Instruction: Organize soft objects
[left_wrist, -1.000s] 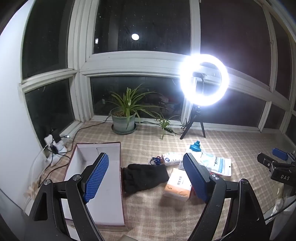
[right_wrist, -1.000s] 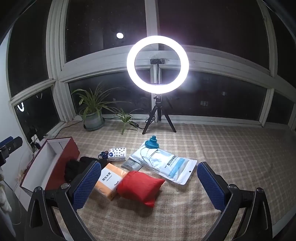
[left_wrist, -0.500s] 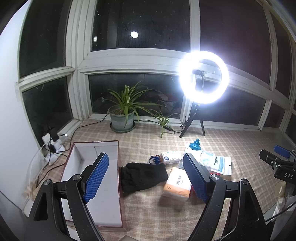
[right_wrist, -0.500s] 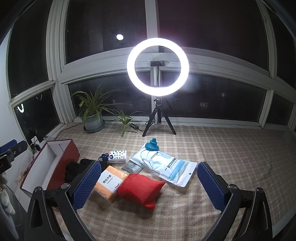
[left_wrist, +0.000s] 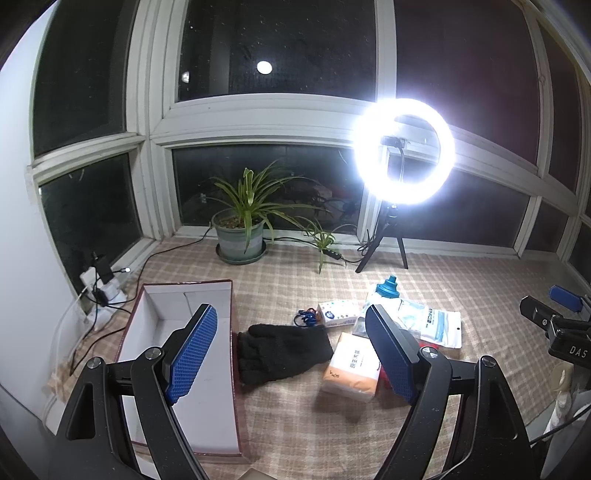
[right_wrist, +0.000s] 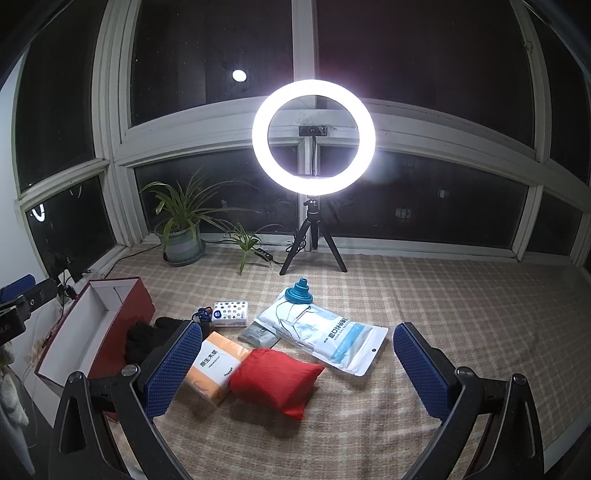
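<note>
1 open box (left_wrist: 207, 391), white inside, nothing in it; black gloves (left_wrist: 282, 352) just beside; left claw (left_wrist: 291, 354) and right claw (right_wrist: 299, 369) wide, holding nothing.

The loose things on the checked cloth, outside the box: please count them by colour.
Black: 1, gloves
Orange: 1, tissue pack
Red: 1, pouch
White: 2, small tissue packet, mask bag
Blue: 2, funnel, cord
Grey: 1, flat sachet
Total: 8
</note>
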